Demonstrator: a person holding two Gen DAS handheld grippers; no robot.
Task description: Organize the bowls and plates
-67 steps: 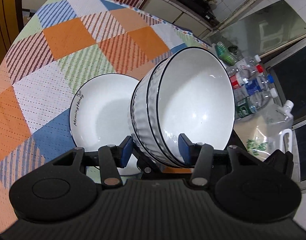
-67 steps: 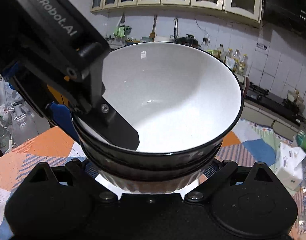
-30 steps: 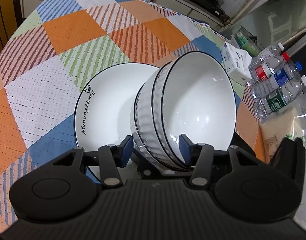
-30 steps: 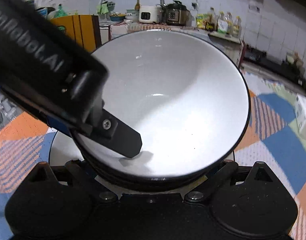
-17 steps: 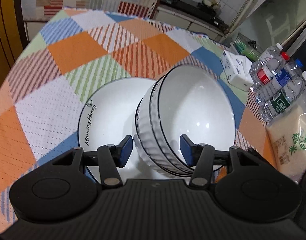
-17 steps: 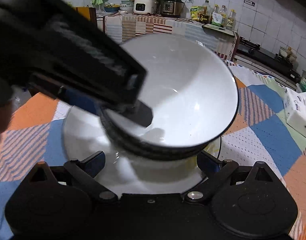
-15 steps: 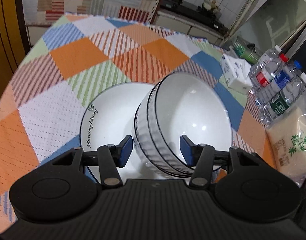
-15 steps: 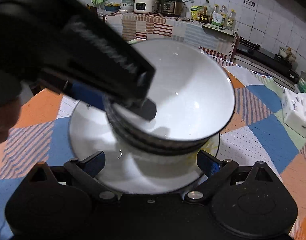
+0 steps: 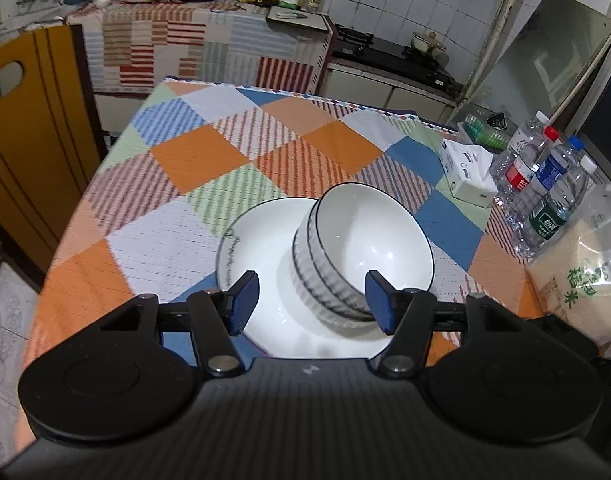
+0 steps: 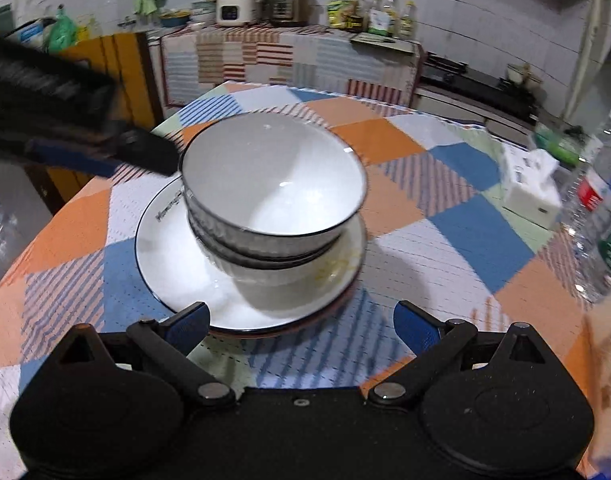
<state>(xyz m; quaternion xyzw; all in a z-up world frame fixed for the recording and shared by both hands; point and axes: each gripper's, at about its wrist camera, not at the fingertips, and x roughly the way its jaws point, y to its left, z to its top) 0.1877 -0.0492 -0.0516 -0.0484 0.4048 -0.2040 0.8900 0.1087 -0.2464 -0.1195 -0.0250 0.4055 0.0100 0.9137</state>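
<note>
White bowls (image 9: 357, 252) are sitting stacked on plate (image 9: 261, 240) mid-frame, stacking seemingly done; left gripper (image 9: 311, 300) is opening empty, right gripper (image 10: 301, 322) gaping empty.

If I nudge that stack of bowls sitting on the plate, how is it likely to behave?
The stack of bowls looks like glazed ceramic, so probably stiff, breakable and slick against the equally glossy plate; a push may slide it. It sits tilted and off-centre on the plate, so it could tip or rock. Nested bowls likely shift against each other.
</note>
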